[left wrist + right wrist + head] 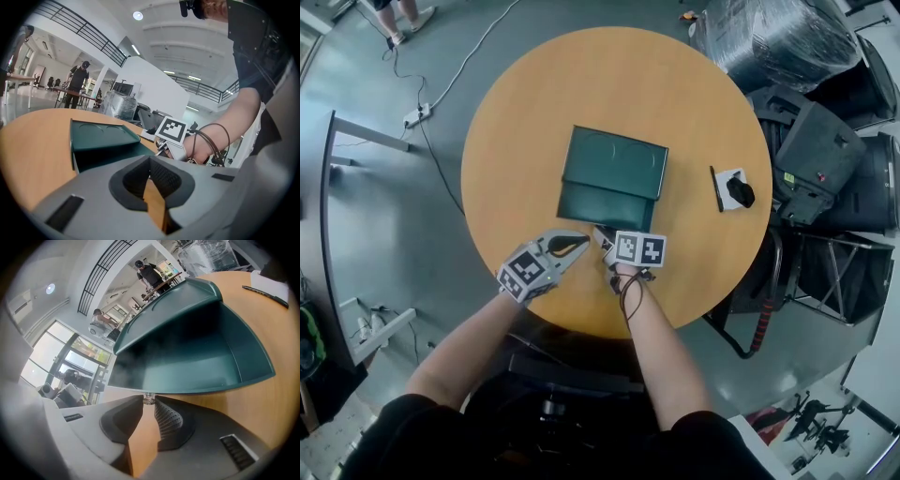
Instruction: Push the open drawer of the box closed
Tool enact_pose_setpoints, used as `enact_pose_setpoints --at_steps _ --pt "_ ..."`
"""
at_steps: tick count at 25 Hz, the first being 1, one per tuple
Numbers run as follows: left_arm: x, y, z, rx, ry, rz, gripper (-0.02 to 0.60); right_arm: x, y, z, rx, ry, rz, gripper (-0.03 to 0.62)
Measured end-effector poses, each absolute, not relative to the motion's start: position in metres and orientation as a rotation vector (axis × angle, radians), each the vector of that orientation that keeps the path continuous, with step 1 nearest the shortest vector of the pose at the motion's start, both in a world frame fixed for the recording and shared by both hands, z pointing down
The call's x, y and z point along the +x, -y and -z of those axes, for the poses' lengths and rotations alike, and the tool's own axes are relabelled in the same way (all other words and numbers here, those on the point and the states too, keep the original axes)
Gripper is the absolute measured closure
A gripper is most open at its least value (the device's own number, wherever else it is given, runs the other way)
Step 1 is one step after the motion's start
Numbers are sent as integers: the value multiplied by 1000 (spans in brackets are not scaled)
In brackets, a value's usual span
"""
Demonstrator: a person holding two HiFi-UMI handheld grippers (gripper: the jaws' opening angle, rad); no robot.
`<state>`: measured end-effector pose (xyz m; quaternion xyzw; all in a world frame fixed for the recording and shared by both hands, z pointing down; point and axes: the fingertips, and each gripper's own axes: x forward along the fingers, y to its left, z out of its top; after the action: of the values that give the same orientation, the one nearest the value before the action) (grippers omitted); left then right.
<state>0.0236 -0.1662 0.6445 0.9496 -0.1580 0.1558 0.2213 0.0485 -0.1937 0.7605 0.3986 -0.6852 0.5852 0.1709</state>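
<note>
A: Starting nearest, how are the tongs seen?
B: Left gripper (578, 244) is clenched, nothing btwn. Right gripper (148, 400) is pinched on the small clear knob (148, 397) at the drawer (197, 366) front edge.
A: Drawer's spot?
B: Pulled out of the green box (614, 159), mid table (516, 131). Bare wood is seen beyond & on both sides. The pen (714, 187) lies well apart at right.

Round wooden table (712, 112); grey floor (384, 220) — trailing cables (472, 54).

R gripper (148, 405) nips knob (149, 398) (L (151, 162) closed).
</note>
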Motion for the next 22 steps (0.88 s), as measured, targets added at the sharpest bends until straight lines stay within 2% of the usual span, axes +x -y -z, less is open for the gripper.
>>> enact_pose_setpoints --at_steps 22 --pt "26 205 -667 2587 465 -465 566 59 247 -757 1239 1987 -1612 503"
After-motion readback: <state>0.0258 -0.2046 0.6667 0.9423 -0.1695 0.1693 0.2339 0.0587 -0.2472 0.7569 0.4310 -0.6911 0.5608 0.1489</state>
